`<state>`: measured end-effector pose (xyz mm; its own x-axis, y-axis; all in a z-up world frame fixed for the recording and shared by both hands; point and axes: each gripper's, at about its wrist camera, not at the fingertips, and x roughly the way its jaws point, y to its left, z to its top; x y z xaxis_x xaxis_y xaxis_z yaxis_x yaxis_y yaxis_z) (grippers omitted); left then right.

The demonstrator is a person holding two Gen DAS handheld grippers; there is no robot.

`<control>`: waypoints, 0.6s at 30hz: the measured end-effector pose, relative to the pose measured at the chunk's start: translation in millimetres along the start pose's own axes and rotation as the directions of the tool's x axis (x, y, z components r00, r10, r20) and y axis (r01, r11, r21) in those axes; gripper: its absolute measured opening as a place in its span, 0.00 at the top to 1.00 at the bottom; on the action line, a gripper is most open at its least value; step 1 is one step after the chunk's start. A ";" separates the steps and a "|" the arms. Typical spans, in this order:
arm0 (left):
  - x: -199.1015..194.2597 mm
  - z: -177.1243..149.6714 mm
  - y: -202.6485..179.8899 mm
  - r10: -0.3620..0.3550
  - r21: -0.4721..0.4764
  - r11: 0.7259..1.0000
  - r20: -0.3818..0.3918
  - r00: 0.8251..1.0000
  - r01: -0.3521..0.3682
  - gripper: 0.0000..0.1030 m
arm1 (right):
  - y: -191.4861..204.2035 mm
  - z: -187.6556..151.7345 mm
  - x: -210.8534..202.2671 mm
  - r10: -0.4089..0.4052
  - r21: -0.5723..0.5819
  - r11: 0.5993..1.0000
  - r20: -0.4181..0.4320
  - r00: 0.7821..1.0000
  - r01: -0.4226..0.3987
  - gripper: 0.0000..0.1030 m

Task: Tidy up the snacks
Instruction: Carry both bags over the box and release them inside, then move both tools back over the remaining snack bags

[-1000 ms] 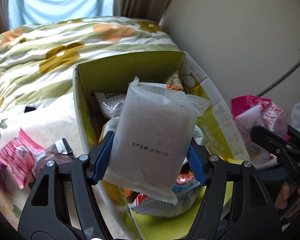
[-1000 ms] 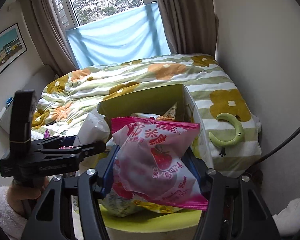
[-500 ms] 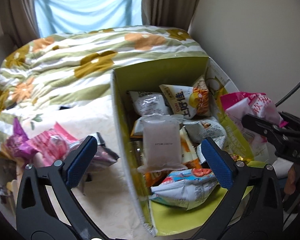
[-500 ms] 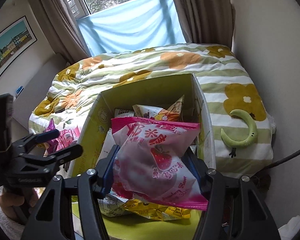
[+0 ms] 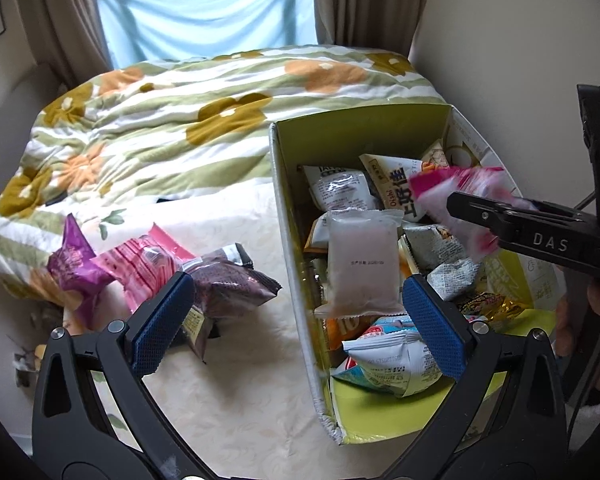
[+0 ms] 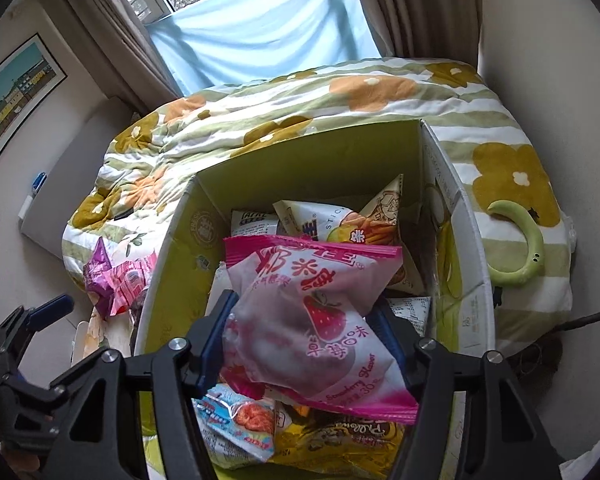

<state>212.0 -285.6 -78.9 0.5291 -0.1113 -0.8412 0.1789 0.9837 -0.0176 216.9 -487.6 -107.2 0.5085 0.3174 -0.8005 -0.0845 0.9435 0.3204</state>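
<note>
Presently, item: pink strawberry packet, between the right gripper fingers, which have just been loosening, above the green box. Risk: early slip, landing atop the heaped snacks and sliding. Left gripper: fingers spread wide, empty; white packet lies in the box.

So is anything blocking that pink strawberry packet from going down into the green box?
Nothing visible does. The strawberry packet sits between the right gripper's jaws, which have just been opening, directly over the open-topped box. Below lie only other snacks it would land on.
</note>
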 end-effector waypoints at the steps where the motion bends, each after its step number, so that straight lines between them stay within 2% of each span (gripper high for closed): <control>1: -1.0 -0.8 1.2 -0.002 -0.006 1.000 0.001 1.000 0.002 0.00 | -0.2 -0.2 0.7 -0.002 0.006 1.000 0.007 1.000 0.002 0.31; 2: -1.8 -1.6 2.4 -0.001 -0.011 1.000 0.001 1.000 0.001 0.00 | 0.3 -1.0 -0.6 0.002 0.009 1.000 0.020 1.000 -0.002 0.19; 4: -3.7 -3.5 3.2 0.000 -0.015 1.000 0.002 1.000 0.000 0.00 | 3.7 -3.7 -8.7 0.021 -0.004 1.000 0.055 0.998 -0.020 0.05; 8: -7.1 -6.1 1.7 0.005 -0.009 1.000 0.012 1.000 -0.005 0.00 | 10.0 -9.8 -22.8 0.020 -0.059 0.998 0.090 0.996 -0.015 0.04; 18: -30.0 -11.6 -0.5 -0.034 -0.011 0.999 0.047 0.998 0.035 0.00 | 7.0 -21.4 -54.4 -0.003 -0.037 0.999 0.108 0.994 0.007 0.04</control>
<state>186.4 -281.0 -59.8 0.5610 -0.1517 -0.8138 0.1881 0.9807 -0.0531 170.3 -496.3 -72.2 0.5984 0.3026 -0.7418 -0.1123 0.9485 0.2963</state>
